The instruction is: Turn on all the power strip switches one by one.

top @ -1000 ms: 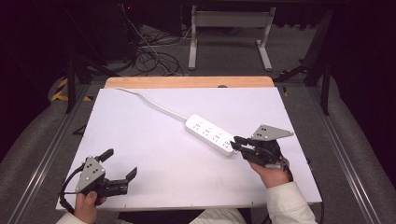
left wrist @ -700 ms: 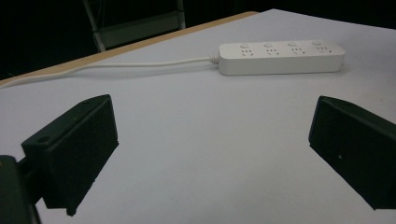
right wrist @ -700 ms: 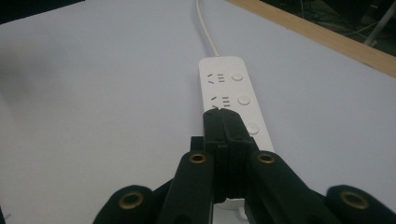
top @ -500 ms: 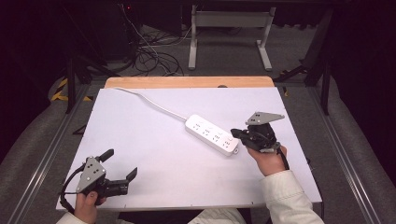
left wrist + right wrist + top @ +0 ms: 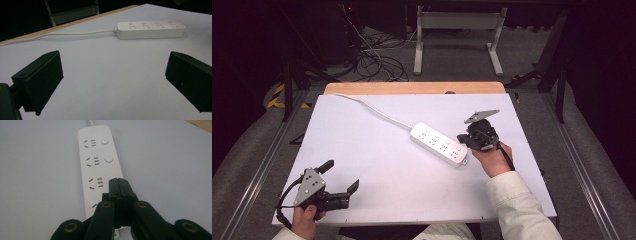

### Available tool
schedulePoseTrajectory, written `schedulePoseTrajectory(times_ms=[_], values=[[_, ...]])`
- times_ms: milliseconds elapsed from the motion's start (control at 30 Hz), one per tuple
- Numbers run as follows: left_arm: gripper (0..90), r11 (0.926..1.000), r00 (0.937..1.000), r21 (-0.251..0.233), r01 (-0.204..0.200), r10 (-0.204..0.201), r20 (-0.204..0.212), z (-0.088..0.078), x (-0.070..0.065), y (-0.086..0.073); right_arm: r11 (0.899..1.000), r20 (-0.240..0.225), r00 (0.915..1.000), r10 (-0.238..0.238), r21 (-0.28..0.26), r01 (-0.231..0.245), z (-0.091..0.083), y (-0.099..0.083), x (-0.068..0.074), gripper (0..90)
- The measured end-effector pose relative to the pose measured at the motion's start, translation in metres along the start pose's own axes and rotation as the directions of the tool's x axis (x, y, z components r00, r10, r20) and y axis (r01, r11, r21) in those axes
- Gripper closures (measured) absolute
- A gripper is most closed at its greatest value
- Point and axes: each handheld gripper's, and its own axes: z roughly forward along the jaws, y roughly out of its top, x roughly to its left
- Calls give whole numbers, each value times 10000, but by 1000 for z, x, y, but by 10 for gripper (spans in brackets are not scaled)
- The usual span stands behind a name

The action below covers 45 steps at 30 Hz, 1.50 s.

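Over the power strip's near end, the right gripper [image 5: 117, 181] has its jaws pressed flat together.
Their joined tips sit above the third button of the white power strip [image 5: 439, 143], which lies diagonally mid-table on the white table [image 5: 362, 165]. The left gripper [image 5: 343, 176] rests near the front-left corner, jaws spread wide, holding nothing.

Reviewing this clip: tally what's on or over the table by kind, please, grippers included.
Power strip, white, with its cord: 1
Handheld grippers: 2, the left gripper open, the right gripper shut over the strip
Total: 3
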Motion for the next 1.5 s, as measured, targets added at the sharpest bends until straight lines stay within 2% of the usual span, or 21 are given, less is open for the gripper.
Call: schedulePoseTrajectory(times_ms=[133, 400, 467, 667, 767, 1300, 1500], values=[[18, 10000, 10000, -8, 13, -13, 1, 0, 0, 0, 9994, 33, 10000, -54, 346, 53, 7, 6, -3, 900], [18, 10000, 10000, 28, 9, -9, 5, 0, 0, 0, 9966, -67, 10000, -41, 823, 47, 15, 6, -5, 900], [18, 10000, 10000, 27, -5, 5, -4, 0, 0, 0, 9928, -171, 9998, -37, 1199, 57, 20, 6, -6, 900], [18, 10000, 10000, 24, -6, 6, -19, 1, 0, 0, 9840, -292, 9992, 273, 1771, -217, 29, 6, -11, 900], [18, 10000, 10000, 27, 22, -22, -5, 1, 0, 0, 9781, -332, 9993, 162, 2078, -89, 33, 8, -11, 900], [18, 10000, 10000, 49, -12, 12, -25, 0, 0, 0, 9591, -131, 9995, -292, 2812, 318, 47, 7, -5, 900], [18, 10000, 10000, 66, 2, -2, -12, 0, 0, 0, 9590, 23, 9987, -511, 2794, 484, 48, 7, -1, 900]])
